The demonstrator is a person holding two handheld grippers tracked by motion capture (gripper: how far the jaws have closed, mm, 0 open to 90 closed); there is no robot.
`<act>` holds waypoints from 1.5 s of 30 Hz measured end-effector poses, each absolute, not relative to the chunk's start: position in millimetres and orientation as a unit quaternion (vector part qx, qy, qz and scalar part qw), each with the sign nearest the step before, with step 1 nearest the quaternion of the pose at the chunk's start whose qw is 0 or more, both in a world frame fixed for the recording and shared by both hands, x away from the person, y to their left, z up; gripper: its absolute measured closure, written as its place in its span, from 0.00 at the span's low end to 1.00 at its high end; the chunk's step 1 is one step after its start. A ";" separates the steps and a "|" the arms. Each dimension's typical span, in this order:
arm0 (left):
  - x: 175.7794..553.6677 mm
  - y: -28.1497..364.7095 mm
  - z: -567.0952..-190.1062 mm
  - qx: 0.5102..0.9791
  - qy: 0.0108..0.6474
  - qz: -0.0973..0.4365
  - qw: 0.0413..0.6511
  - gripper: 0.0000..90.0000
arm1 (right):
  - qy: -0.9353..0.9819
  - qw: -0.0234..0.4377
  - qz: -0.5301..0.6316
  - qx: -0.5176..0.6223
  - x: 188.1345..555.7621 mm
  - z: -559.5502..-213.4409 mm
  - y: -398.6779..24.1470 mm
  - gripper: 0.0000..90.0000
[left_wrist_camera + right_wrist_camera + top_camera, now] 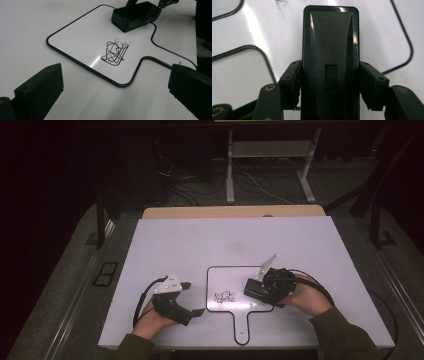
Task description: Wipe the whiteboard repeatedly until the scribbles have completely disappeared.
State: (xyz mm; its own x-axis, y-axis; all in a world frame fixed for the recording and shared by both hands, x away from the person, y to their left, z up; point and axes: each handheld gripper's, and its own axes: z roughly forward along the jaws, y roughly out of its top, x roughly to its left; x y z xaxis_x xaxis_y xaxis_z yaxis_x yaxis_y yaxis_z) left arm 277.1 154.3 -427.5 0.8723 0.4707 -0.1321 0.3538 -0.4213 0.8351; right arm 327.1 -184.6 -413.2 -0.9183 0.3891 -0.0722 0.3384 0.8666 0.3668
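R gripper (329, 85) is clamped on a black eraser block (330, 62), one jaw pressed flat to each long side; the block carries a raised "deli" mark and its near end is cut off at the bottom of the right gripper view. In the high view the eraser (256, 289) sits on the right part of a small paddle-shaped whiteboard (225, 280), w/ the R gripper (267, 287) leaning in from the board's right edge and the right hand (307, 296) behind it. The block's underside is hidden, so it's prob. resting on the board, but contact can't be confirmed.

L gripper (192, 298) has its jaws spread wide w/ nothing between them, just left of the board's left edge, held by the left hand (152, 317). In the left gripper view the L gripper (117, 87) frames bare table (30, 30) and the board's near corner (75, 32).

A black scribble (115, 52) lies near the board's middle, its upper strokes faint and smeared; the eraser (133, 16) is a little beyond it, apart. Board handle (241, 325) points toward the person and ends near the table's front edge.

Open room: the far half of the white table (225, 235) is bare, as are strips along both sides. Beyond the table is dark; cables and a metal frame (270, 165) on the floor are hard to make out.
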 end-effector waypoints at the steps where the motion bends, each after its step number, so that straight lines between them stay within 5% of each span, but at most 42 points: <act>1: 277.1 154.2 -427.6 0.841 0.245 0.061 0.479 0.00 | 0.964 0.064 0.177 0.190 325.1 -412.8 -183.3 0.43; 45: 276.5 152.8 -428.2 0.842 0.245 0.059 0.477 0.00 | 0.962 0.071 0.177 0.197 344.5 -413.6 -161.7 0.43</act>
State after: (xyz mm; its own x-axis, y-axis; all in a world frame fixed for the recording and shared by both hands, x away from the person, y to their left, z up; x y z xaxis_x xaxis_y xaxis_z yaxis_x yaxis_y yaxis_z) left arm 276.5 152.8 -428.2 0.8725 0.4698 -0.1345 0.3568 -0.4243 0.8323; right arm 344.5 -161.7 -413.6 -0.9122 0.4041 -0.0677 0.3537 0.8600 0.3678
